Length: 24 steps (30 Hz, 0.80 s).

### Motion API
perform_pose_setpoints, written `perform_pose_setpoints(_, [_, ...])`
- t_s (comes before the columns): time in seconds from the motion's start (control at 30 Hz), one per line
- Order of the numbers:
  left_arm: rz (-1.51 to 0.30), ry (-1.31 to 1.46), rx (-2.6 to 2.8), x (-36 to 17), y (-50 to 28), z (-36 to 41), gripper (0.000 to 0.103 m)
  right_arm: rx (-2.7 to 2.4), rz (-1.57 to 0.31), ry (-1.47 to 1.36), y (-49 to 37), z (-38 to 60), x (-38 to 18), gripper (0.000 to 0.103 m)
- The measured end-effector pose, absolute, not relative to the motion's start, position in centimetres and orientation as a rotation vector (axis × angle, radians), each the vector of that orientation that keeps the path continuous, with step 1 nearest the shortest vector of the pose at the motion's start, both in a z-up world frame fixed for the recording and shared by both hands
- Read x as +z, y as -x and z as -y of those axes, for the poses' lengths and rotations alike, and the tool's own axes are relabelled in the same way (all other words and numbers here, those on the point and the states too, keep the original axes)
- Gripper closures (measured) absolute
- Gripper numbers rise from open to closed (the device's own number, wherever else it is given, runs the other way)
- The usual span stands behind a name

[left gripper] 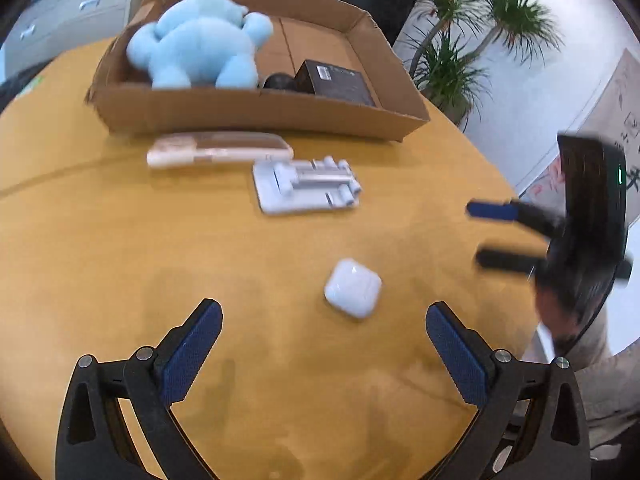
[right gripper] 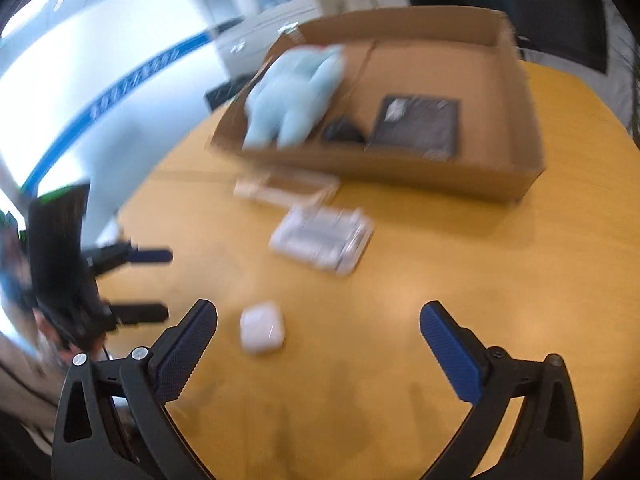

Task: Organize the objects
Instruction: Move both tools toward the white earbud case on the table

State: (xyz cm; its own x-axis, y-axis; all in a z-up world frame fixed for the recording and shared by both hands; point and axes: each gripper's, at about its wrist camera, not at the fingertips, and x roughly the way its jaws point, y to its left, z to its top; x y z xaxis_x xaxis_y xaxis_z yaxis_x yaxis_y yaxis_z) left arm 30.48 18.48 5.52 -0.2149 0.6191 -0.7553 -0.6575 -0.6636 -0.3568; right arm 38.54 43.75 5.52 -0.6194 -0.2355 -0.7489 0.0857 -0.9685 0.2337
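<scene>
Near cardboard box (left gripper: 256,114), we hold left gripper (left gripper: 324,320) and right gripper (right gripper: 318,318) spread wide, empty; white case (left gripper: 353,287) between.

one cardboard box (left gripper: 256,114), one plush toy (left gripper: 200,44), two claws.

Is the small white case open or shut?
Shut. The small white case lies on the table with its lid down; no gap shows.
</scene>
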Motion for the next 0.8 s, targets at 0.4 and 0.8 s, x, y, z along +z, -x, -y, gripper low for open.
perform_pose_setpoints(0.4, [-0.045, 1.342, 2.048, 1.6, -29.3, -18.8, 0.0, -2.815, 0.052, -1.205, -38.7, -38.9, 0.7, 0.001])
perform_pose_setpoints(0.8, [-0.093, 1.324, 1.974, 1.6, -28.2, -20.9, 0.001, -2.695, -0.125, -1.212, -38.4, -37.3, 0.4, 0.001])
